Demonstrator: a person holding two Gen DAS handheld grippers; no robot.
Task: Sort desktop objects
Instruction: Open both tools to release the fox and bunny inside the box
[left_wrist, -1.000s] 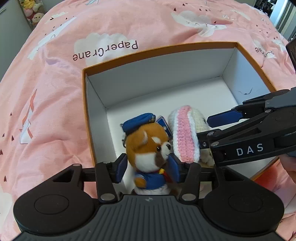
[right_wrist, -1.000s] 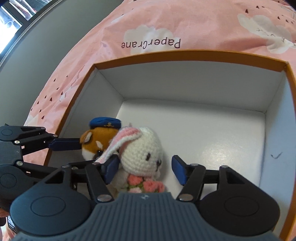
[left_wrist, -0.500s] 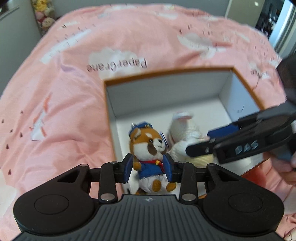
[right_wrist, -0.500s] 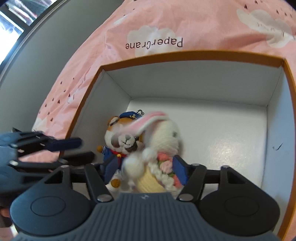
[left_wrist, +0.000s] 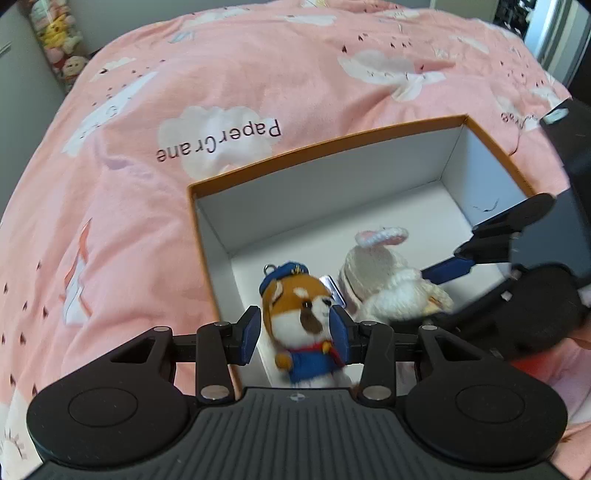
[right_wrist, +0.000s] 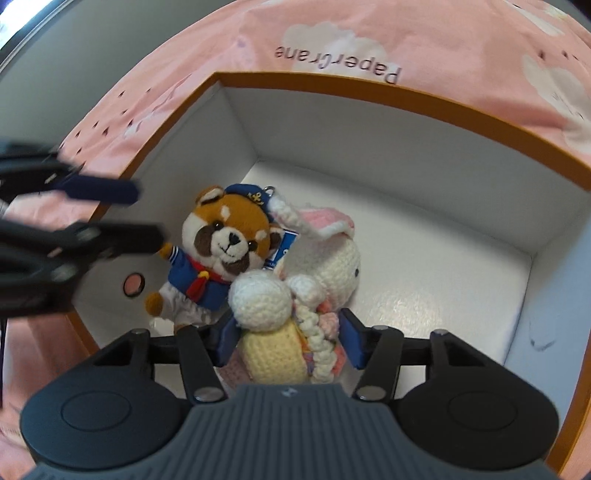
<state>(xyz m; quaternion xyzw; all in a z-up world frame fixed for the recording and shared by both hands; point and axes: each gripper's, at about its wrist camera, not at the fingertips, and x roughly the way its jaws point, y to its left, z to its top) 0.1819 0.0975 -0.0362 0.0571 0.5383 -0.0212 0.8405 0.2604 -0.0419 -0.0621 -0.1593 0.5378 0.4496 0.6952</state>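
the red panda plush (left_wrist: 299, 317) in a sailor suit sits pinched in the left gripper (left_wrist: 295, 332) over the near left corner of the orange-rimmed box (left_wrist: 325, 147). just right, the crochet bunny (right_wrist: 295, 306) is clamped in the right gripper (right_wrist: 290, 341). pink bedspread (left_wrist: 184, 92) lies beneath.

left tongs (left_wrist: 294, 334) clamp sailor plush (left_wrist: 300, 312) | above box (left_wrist: 325, 147)

A pink bedspread (left_wrist: 258, 85) printed with white clouds covers the bed; stuffed toys (left_wrist: 59, 40) sit beyond its far-left corner, against a grey wall (right_wrist: 92, 48).
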